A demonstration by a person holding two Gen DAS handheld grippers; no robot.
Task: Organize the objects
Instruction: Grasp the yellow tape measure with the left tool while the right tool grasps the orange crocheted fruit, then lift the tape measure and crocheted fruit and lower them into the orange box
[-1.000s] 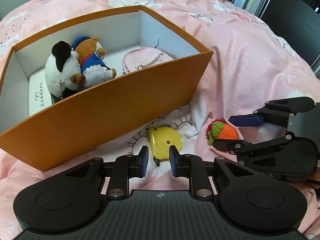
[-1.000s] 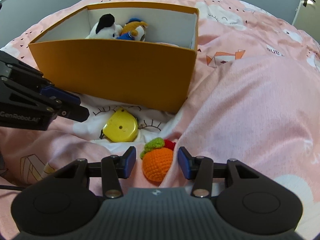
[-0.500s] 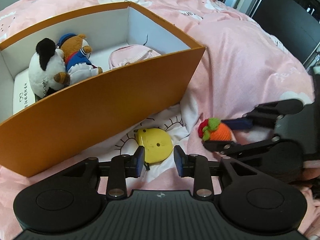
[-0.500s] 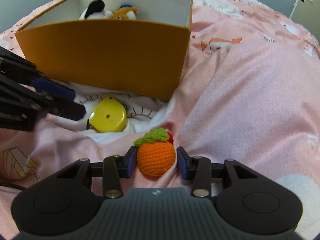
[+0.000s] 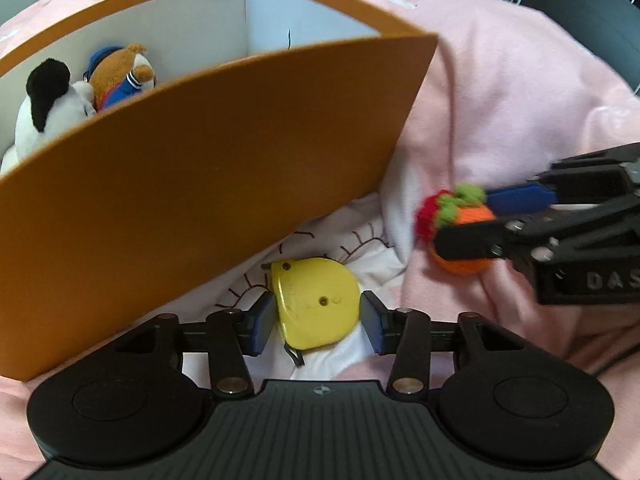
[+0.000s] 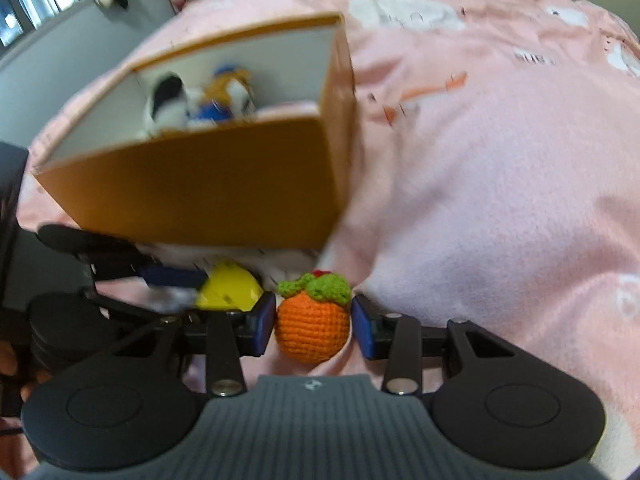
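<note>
An orange box [image 5: 208, 168] holding plush toys [image 5: 80, 96] is shown on a pink bedspread [image 5: 500, 92], with two loose items lying just before its front wall. The yellow tape measure [image 5: 316, 304], judged rigid and smooth, is straddled by the parted fingers of the left gripper [image 5: 318, 322] and is best taken across its flat sides. The crocheted orange [image 6: 313, 322], judged light and squashy, is bracketed at its widest girth by the right gripper [image 6: 314, 324], whose pads touch or nearly touch it; firm closure cannot be told.

Crocheted orange [image 6: 312, 330], yellow tape measure [image 5: 316, 306] beside orange box [image 5: 208, 184].
</note>
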